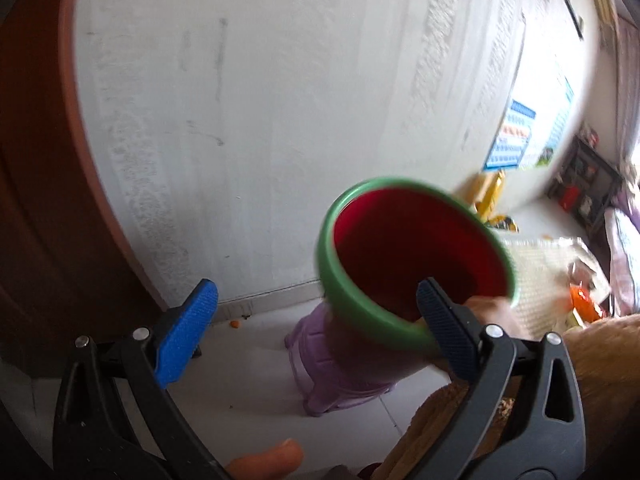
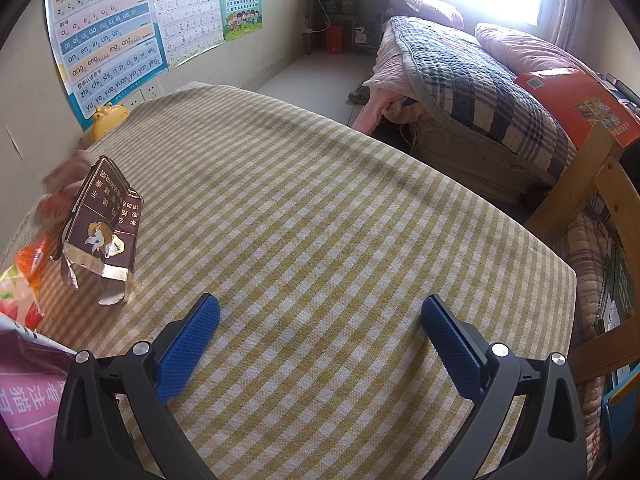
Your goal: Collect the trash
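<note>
In the left wrist view a green-rimmed bin with a red inside (image 1: 412, 256) is held up and tilted by a bare hand, just past my left gripper (image 1: 320, 320). The gripper is open and its right finger (image 1: 444, 328) overlaps the bin's near rim. In the right wrist view my right gripper (image 2: 320, 340) is open and empty over a yellow checked tablecloth (image 2: 340, 208). A torn brown cigarette pack (image 2: 100, 232) stands at the left of the table, with an orange wrapper (image 2: 34, 260) and a pink packet (image 2: 28, 396) at the left edge.
A purple plastic stool (image 1: 332, 368) stands on the white floor below the bin. A brown door (image 1: 36, 184) is at left. A bed with plaid quilts (image 2: 480, 72) lies right of the table, with a wooden chair frame (image 2: 592, 184) beside it. Posters (image 2: 108, 28) hang on the wall.
</note>
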A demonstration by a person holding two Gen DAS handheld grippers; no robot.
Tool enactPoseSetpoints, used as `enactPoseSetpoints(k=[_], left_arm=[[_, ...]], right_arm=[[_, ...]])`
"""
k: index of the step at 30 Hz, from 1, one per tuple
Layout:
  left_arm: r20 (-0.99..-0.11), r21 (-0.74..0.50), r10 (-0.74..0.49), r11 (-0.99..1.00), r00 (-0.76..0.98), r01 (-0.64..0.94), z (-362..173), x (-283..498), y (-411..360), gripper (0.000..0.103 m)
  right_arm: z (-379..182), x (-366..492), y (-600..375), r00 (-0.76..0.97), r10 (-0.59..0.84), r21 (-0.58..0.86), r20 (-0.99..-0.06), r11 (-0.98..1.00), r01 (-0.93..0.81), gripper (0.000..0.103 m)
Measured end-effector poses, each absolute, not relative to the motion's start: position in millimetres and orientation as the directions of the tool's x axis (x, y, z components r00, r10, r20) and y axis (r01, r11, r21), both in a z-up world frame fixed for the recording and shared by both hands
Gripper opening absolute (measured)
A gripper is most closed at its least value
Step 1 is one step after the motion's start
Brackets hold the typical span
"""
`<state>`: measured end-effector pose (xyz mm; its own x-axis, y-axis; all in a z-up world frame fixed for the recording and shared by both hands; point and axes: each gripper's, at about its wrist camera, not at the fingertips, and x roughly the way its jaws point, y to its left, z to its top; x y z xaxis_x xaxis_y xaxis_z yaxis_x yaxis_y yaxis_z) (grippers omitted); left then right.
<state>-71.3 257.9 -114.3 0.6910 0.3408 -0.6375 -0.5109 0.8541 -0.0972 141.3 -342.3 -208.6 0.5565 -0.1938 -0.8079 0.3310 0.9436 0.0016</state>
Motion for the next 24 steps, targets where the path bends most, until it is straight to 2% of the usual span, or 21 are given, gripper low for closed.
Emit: enactPoseSetpoints(k=[11, 16, 24], left_arm=[[-0.693, -0.030, 0.282, 0.908, 0.663, -0.417, -127.7, -44.5, 243.2, 0.098], [-0.683, 0.011, 0.264, 0.936, 0.682, -0.352, -122.9, -35.5, 222.8, 0.098], [-0.652, -0.016, 0.156, 0.976, 0.742, -0.219, -97.6, -12.3, 161.6, 0.098]], right_arm=[[-204.9, 138.8, -341.8, 0.557, -0.194, 0.001, -0.808, 0.944, 0.331, 0.097], [-204.8, 137.9, -342.1, 0.557, -0.193, 0.002, -0.808, 0.944, 0.331, 0.097], [-209.1, 141.7, -342.6, 0.557, -0.194, 0.002, -0.808, 0.944, 0.331, 0.097]])
